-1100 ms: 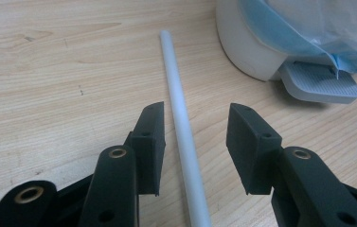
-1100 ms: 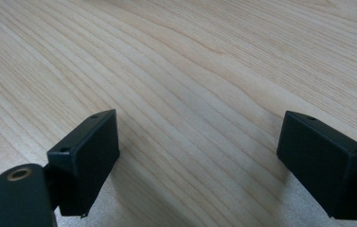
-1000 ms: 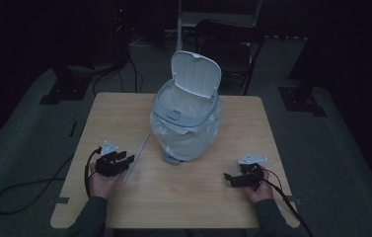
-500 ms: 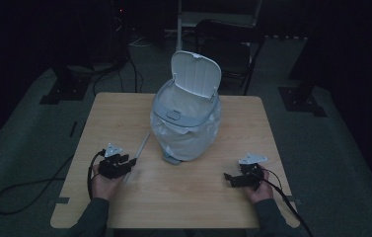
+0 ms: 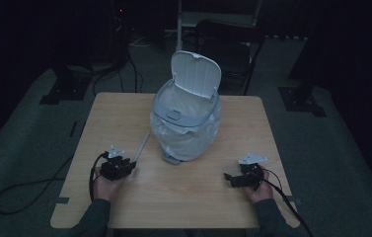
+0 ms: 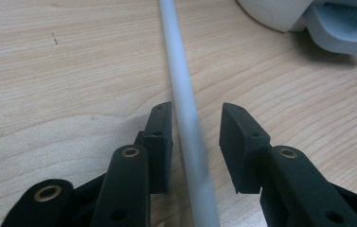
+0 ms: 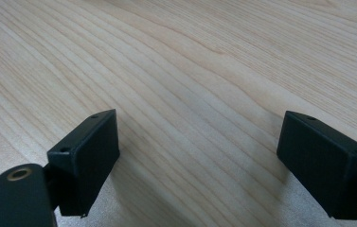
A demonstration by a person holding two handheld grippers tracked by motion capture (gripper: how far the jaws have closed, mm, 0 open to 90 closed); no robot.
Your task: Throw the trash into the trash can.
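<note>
While the left gripper [image 6: 192, 137] closes its released fingers [image 6: 159, 137] around the white rod [image 6: 182, 90] lying on the bench [image 5: 124, 113] left of the bin [image 5: 186, 123], keep it centred, since contact seems unmade.

Wooden table [image 5: 124, 113] under lidded white bin [image 5: 186, 121], thin white rod [image 5: 141, 147]
</note>
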